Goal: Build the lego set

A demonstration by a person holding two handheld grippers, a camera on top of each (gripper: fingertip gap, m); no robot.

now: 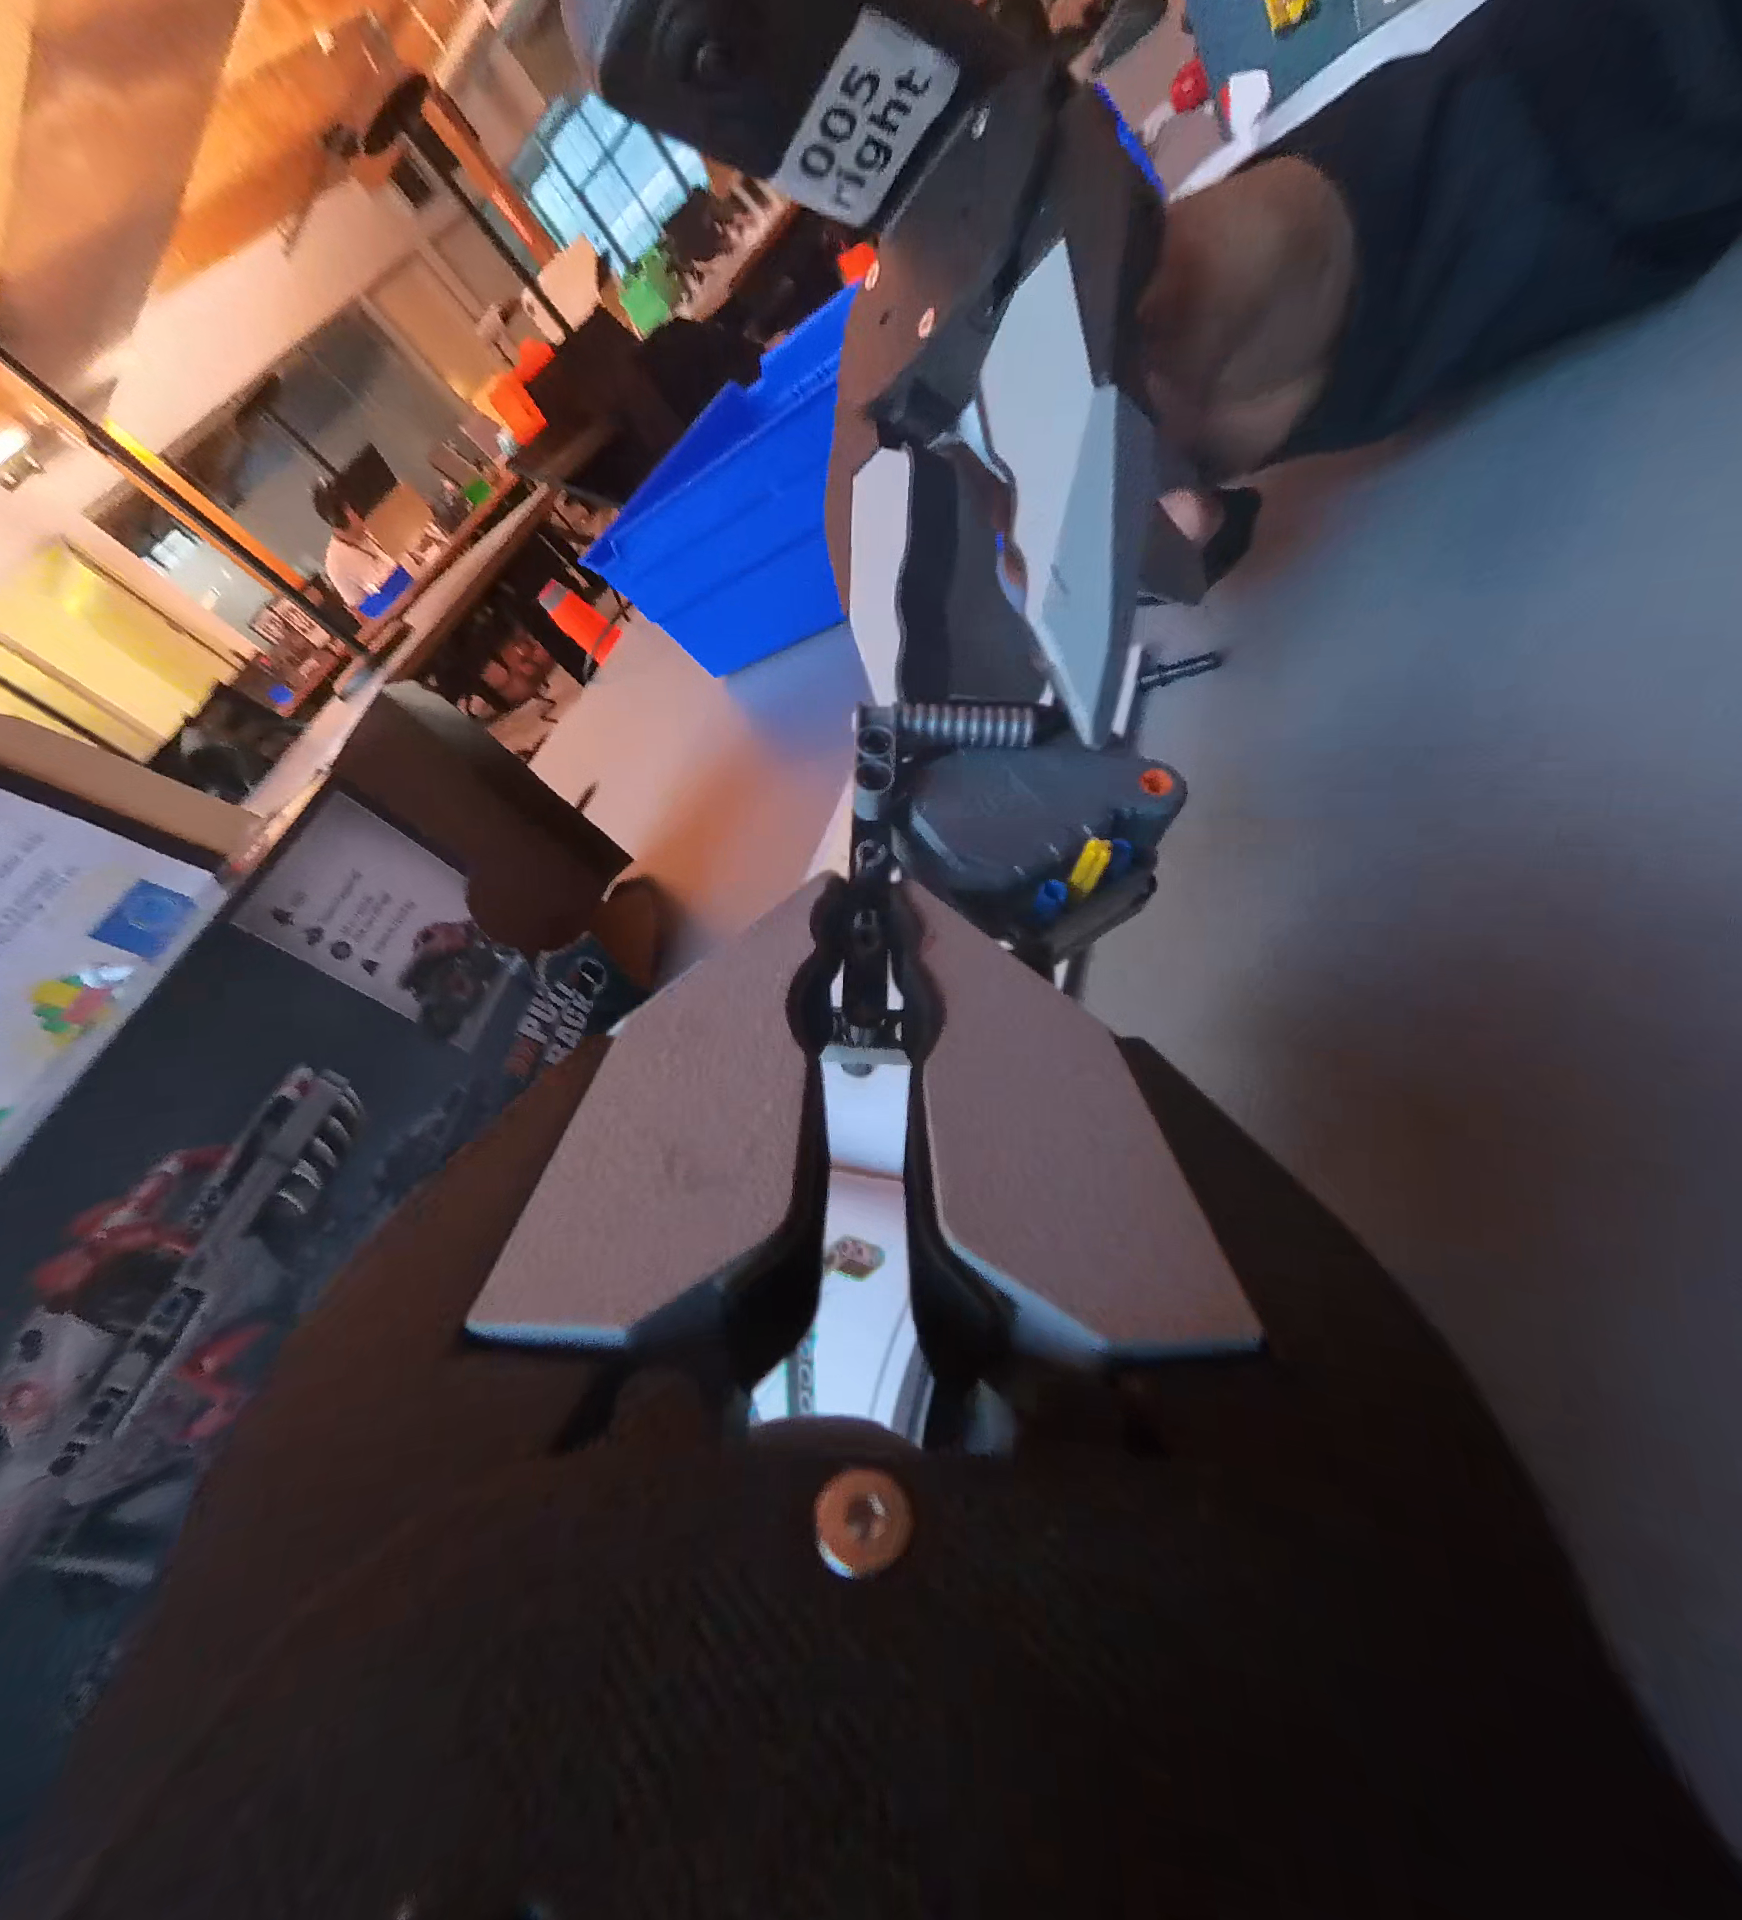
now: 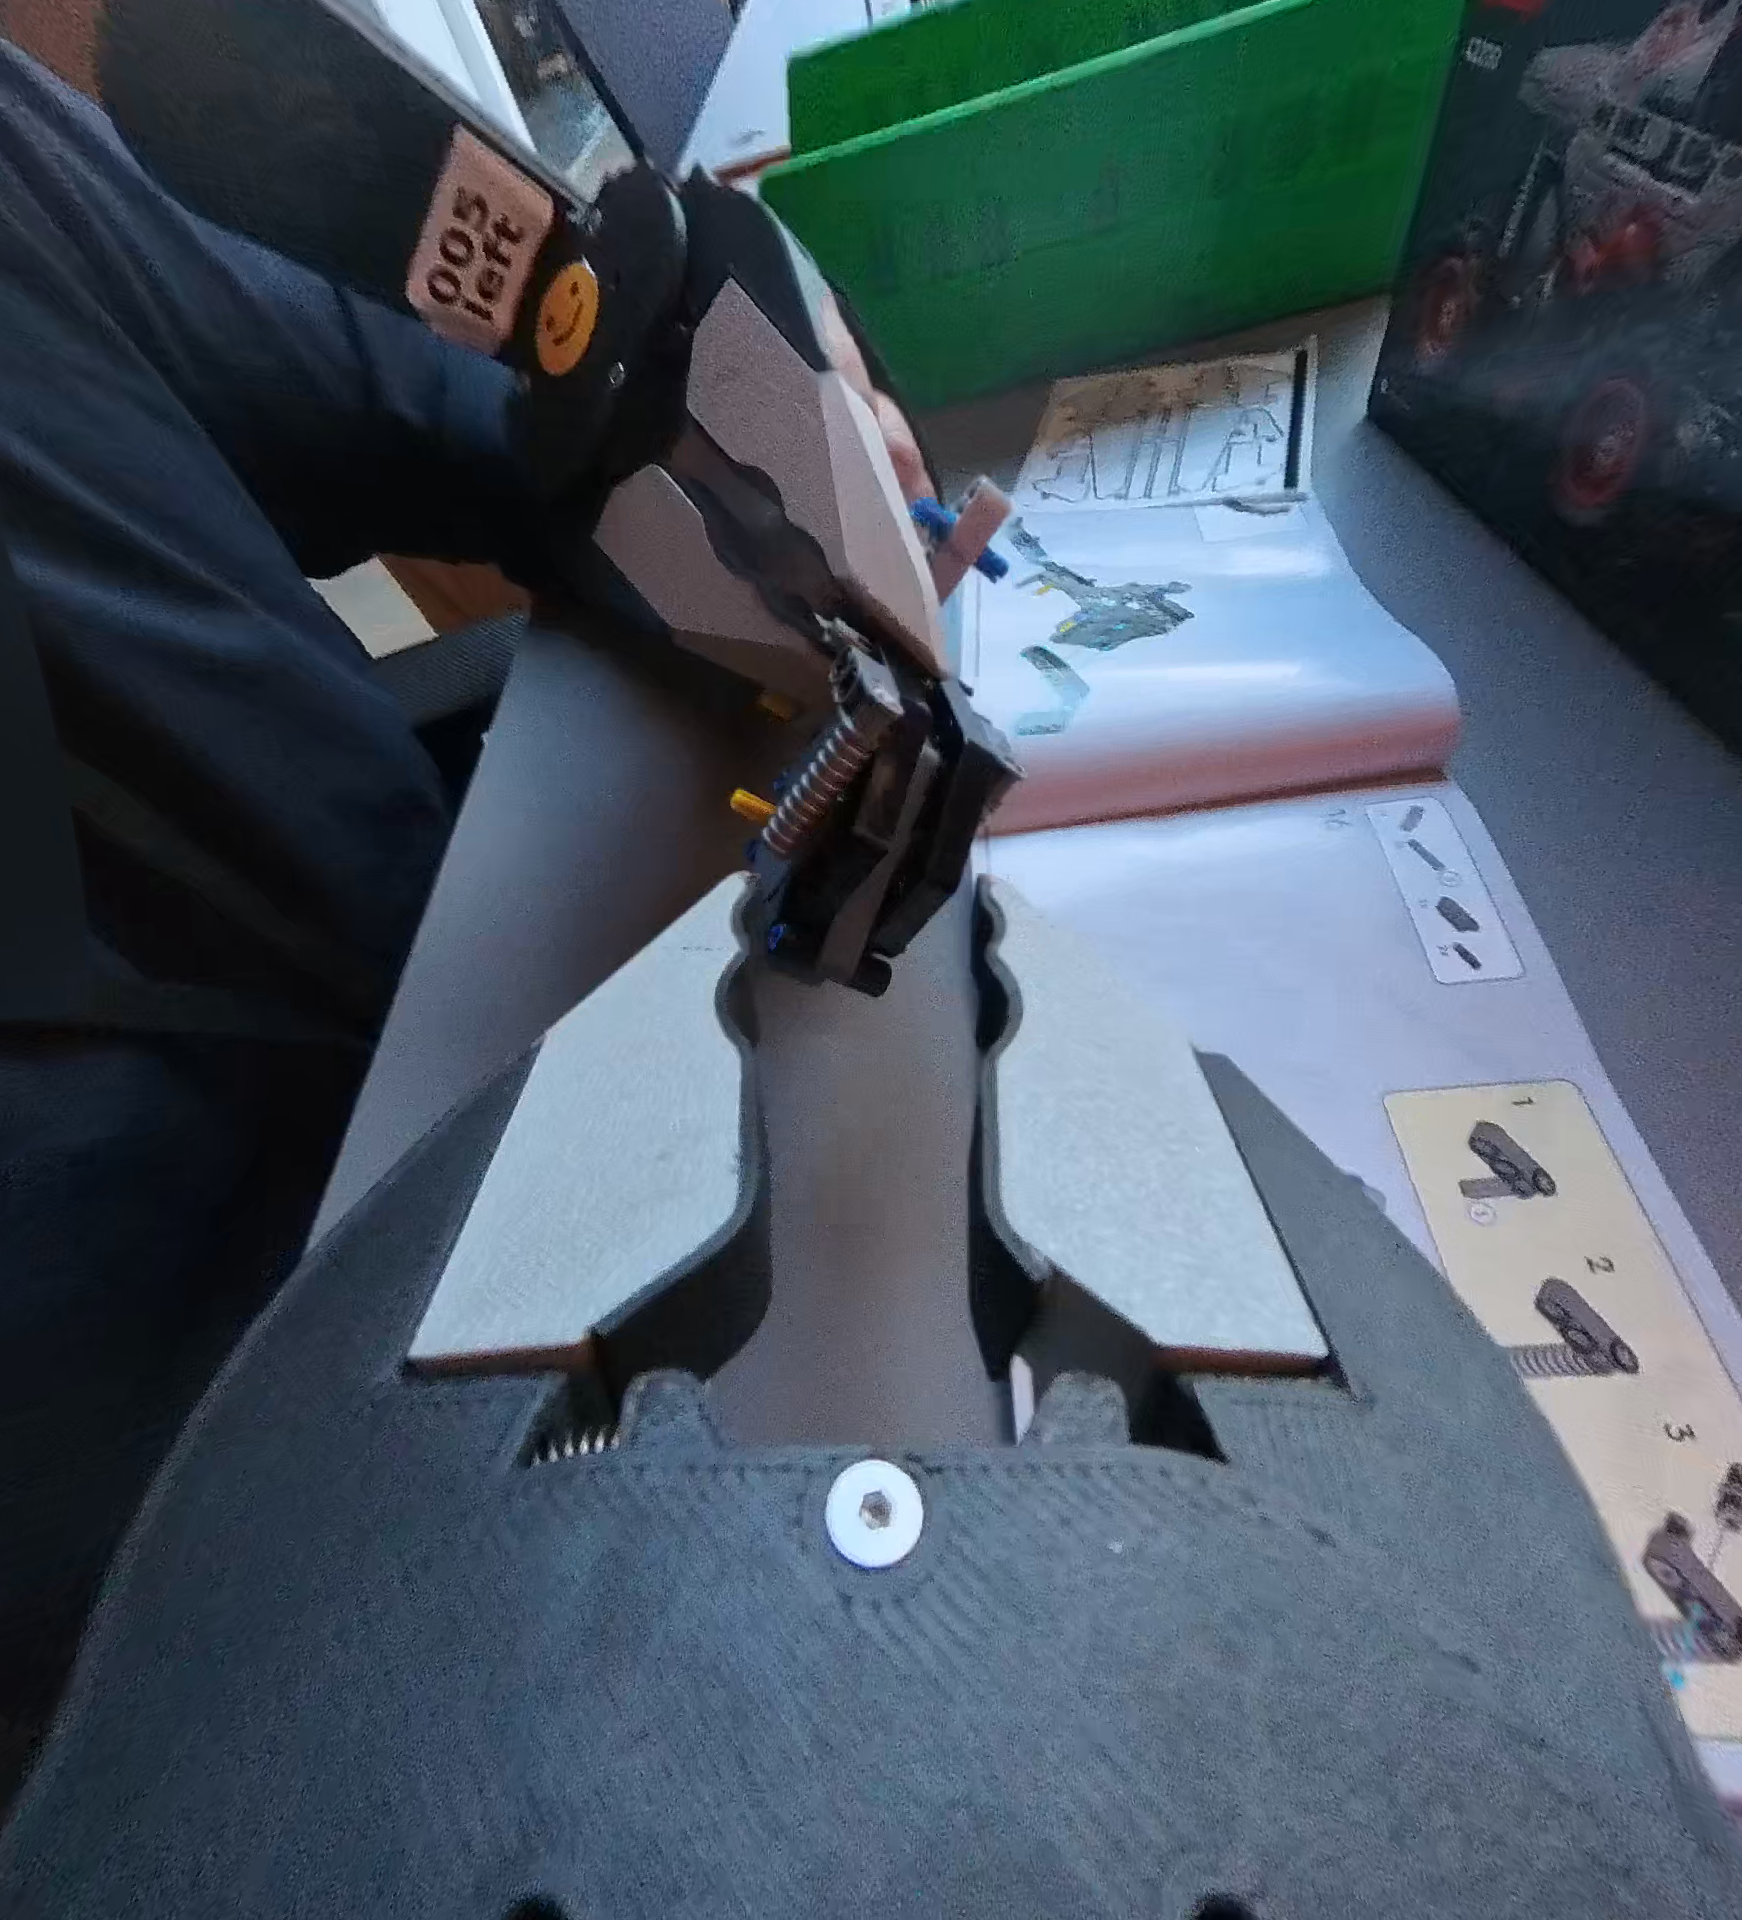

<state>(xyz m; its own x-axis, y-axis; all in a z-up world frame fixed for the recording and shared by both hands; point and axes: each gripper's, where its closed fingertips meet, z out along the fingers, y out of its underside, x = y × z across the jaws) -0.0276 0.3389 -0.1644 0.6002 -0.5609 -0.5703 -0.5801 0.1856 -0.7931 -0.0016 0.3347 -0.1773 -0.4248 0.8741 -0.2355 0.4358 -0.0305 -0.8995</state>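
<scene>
A small lego assembly (image 1: 1028,821) is held in the air above the grey table. It has a dark grey motor block, a metal spring (image 1: 971,724), a black beam, and yellow and blue pins. My left gripper (image 1: 862,920) is shut on the black beam at the assembly's near end. In the right wrist view the left gripper (image 2: 872,649) holds the same assembly (image 2: 877,831) from the far side. My right gripper (image 2: 862,909) is open, with the lower end of the assembly between its fingertips. The right gripper also shows in the left wrist view (image 1: 1002,717), reaching in from above.
An open instruction booklet (image 2: 1262,935) lies on the grey table (image 2: 1625,790) to the right. Green bins (image 2: 1106,239) and the set's dark box (image 2: 1625,364) stand behind it. The box (image 1: 171,1299) and a blue bin (image 1: 742,520) show in the left wrist view. A person's dark sleeve (image 2: 171,468) fills the left side. Left and right tips are no more than a few centimetres apart.
</scene>
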